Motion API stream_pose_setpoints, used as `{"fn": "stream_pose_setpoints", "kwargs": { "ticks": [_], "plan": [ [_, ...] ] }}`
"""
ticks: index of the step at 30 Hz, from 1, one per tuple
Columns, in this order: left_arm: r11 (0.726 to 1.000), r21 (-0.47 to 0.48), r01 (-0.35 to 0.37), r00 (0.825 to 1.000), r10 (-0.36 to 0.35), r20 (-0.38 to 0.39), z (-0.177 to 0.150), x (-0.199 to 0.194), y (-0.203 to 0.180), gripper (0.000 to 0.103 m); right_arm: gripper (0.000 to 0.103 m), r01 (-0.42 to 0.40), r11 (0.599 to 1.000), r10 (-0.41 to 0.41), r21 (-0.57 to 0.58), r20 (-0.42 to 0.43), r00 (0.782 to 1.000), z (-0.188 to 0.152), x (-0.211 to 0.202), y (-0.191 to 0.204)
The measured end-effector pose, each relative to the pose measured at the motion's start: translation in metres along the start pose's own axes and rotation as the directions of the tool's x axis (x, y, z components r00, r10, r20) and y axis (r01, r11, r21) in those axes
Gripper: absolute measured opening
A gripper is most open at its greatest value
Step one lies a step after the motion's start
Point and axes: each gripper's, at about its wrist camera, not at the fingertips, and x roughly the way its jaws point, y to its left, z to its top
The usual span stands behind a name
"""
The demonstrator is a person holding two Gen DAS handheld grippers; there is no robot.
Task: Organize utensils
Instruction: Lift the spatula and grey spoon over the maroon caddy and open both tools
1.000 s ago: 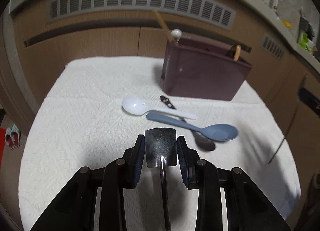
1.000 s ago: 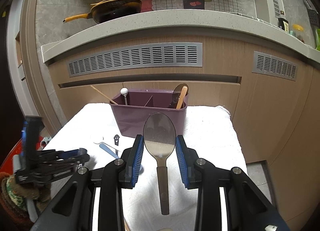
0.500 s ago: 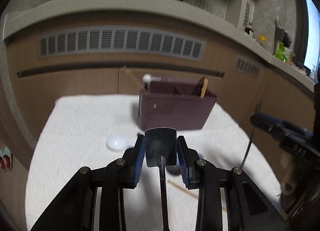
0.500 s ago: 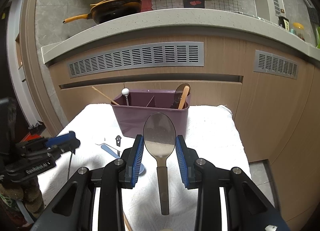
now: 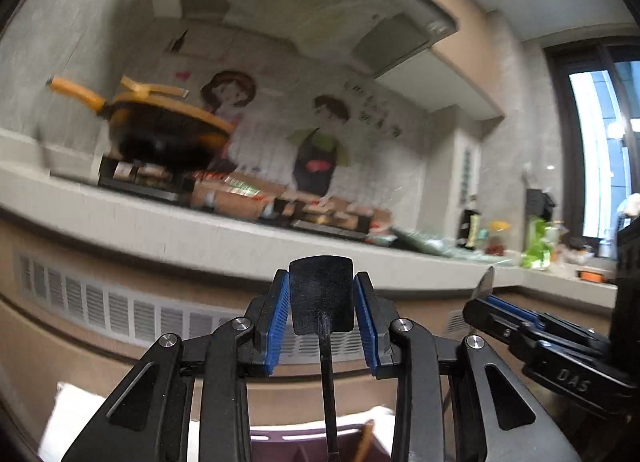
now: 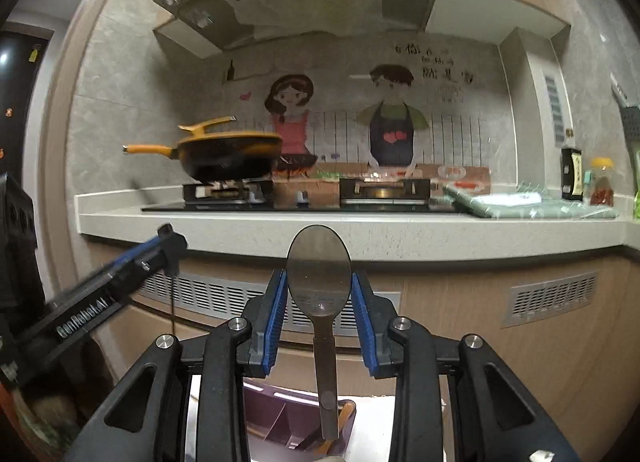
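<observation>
My left gripper (image 5: 321,302) is shut on a dark metal spatula-shaped utensil (image 5: 321,294), blade up, handle hanging down over the purple utensil caddy (image 5: 288,444). My right gripper (image 6: 319,294) is shut on a metal spoon (image 6: 319,274), bowl up, its handle end over the purple caddy (image 6: 288,418), where a wooden utensil (image 6: 345,416) stands. Each gripper shows in the other's view: the right one (image 5: 486,302) at the right, the left one (image 6: 170,240) at the left. Both are raised and tilted up toward the counter.
A kitchen counter (image 6: 360,230) with a gas hob and a black-and-yellow pan (image 6: 228,154) runs across behind. Cabinet fronts with vent grilles (image 6: 200,294) lie below it. The white cloth (image 5: 68,414) on the table shows only at the bottom.
Both grippers have risen and tilted up with their utensils, so the table and loose spoons have dropped out of view. The caddy now sits at the bottom edge under both handles.
</observation>
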Motion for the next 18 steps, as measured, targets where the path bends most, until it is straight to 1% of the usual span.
{"fn": "stream_pose_setpoints", "kwargs": {
  "ticks": [2, 3, 5, 7, 10, 14, 17, 18],
  "plan": [
    [0.999, -0.020, -0.040, 0.999, 0.040, -0.018, -0.014, 0.022, 0.011, 0.033, 0.030, -0.004, 0.999, 0.005, 0.035, -0.035, 0.999, -0.013, 0.024, -0.007],
    [0.998, -0.024, -0.054, 0.998, 0.053, -0.031, -0.022, 0.030, 0.016, 0.033, 0.030, -0.009, 0.999, 0.012, 0.049, -0.067, 0.998, -0.022, 0.039, -0.010],
    [0.997, -0.018, -0.081, 0.995, 0.079, -0.055, -0.039, 0.049, 0.024, 0.033, 0.030, -0.016, 0.997, 0.024, 0.072, -0.110, 0.994, -0.036, 0.061, -0.014],
    [0.995, 0.000, -0.097, 0.992, 0.096, -0.080, -0.052, 0.064, 0.030, 0.033, 0.030, -0.028, 0.995, 0.043, 0.095, -0.156, 0.987, -0.052, 0.080, -0.018],
    [0.995, -0.010, -0.103, 0.983, 0.100, -0.152, -0.071, 0.081, 0.040, 0.033, 0.030, -0.037, 0.992, 0.061, 0.121, -0.200, 0.978, -0.071, 0.097, -0.021],
    [0.995, 0.000, -0.100, 0.961, 0.097, -0.260, -0.098, 0.090, 0.044, 0.033, 0.030, -0.044, 0.990, 0.079, 0.133, -0.268, 0.960, -0.096, 0.107, -0.020],
    [0.996, -0.011, -0.086, 0.937, 0.077, -0.340, -0.111, 0.087, 0.045, 0.033, 0.031, -0.057, 0.990, 0.101, 0.131, -0.359, 0.928, -0.116, 0.111, -0.020],
    [0.997, -0.002, -0.073, 0.929, 0.068, -0.365, -0.114, 0.087, 0.042, 0.034, 0.032, -0.063, 0.990, 0.107, 0.128, -0.373, 0.922, -0.120, 0.111, -0.020]
  ]
}}
